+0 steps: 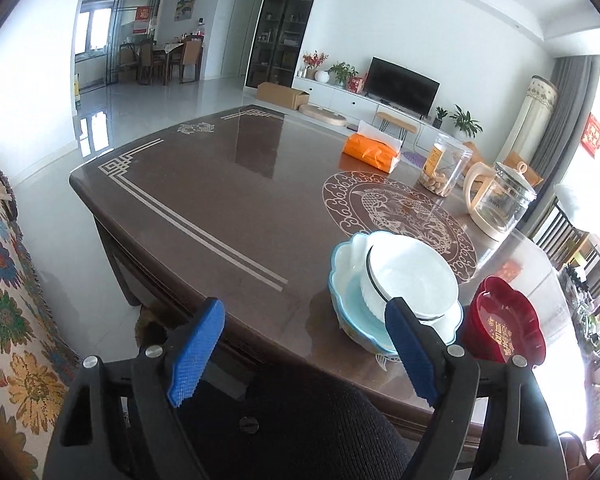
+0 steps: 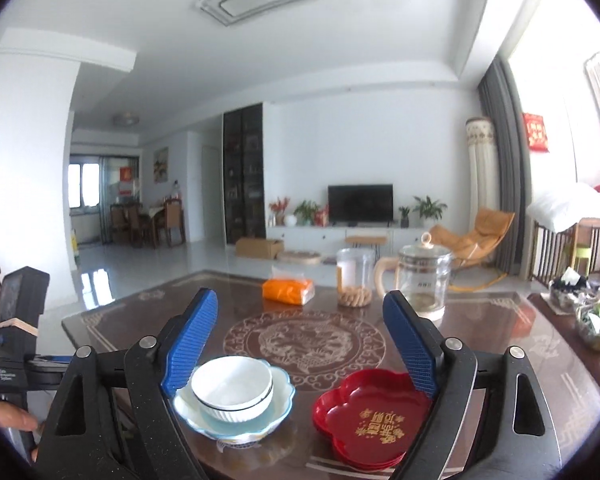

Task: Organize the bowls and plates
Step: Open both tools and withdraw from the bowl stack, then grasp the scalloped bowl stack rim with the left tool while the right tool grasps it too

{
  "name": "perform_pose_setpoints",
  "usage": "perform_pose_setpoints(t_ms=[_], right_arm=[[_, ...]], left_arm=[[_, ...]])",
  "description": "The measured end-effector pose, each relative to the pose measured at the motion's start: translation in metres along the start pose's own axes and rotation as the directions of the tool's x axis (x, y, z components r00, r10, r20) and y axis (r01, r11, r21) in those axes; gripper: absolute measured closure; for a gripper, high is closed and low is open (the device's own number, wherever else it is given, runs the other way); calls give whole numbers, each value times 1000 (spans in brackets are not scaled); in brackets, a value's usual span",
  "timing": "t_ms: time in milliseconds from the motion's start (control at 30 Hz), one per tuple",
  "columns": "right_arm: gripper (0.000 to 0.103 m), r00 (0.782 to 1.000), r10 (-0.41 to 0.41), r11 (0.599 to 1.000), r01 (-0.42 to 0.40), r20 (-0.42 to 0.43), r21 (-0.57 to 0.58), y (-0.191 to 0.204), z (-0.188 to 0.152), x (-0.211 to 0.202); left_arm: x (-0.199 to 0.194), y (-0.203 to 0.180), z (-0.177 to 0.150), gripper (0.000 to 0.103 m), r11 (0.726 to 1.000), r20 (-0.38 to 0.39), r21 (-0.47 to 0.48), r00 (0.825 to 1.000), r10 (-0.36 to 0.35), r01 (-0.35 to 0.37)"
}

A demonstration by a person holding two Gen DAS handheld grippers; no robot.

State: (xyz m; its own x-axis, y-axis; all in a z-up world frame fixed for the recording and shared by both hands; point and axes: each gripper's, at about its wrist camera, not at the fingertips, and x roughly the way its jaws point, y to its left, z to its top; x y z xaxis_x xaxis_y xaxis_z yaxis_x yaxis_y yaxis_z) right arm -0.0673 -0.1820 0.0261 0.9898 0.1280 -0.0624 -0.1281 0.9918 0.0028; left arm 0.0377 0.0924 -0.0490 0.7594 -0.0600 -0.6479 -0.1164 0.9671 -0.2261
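A white bowl with a dark rim (image 1: 412,276) (image 2: 232,380) sits nested in a scalloped light-blue bowl (image 1: 344,280) (image 2: 284,396) near the front edge of the dark wooden table (image 1: 220,200) (image 2: 480,340). To their right lies a stack of red flower-shaped plates with gold lettering (image 1: 504,320) (image 2: 376,416). My left gripper (image 1: 304,308) is open and holds nothing, hanging above the table edge just left of the bowls. My right gripper (image 2: 300,296) is also open and holds nothing, above and behind the bowls and red plates, apart from them.
Further back on the table stand an orange tissue pack (image 1: 372,152) (image 2: 288,291), a clear snack jar (image 1: 444,166) (image 2: 354,280) and a glass teapot (image 1: 500,204) (image 2: 422,280). A flowered sofa cover (image 1: 8,320) lies at the left. A side table with clutter (image 2: 580,312) is at the right.
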Motion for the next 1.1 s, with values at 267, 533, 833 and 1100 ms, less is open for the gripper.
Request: perform_pose_setpoints(t_ms=[267,533,833,1100], right_arm=[[15,978,63,985,-92,-198,-145,26,-48,12],[15,865,235,972,-210,-444,106,-2,-61,87],[72,664,401,907,-191,-631,376,-18,-107,149],[72,654,346,924,-115,-673,364,-18,-113,180]], left_arm=[[8,-15,-10,21,998,-25,67,1000,11,-9],[28,-3,-10,21,1000,-114,9,993,-21,22],[77,1,7,28,990,-264,2,955,-138,143],[117,-14,14,58,975,-341,77,925,-170,207]])
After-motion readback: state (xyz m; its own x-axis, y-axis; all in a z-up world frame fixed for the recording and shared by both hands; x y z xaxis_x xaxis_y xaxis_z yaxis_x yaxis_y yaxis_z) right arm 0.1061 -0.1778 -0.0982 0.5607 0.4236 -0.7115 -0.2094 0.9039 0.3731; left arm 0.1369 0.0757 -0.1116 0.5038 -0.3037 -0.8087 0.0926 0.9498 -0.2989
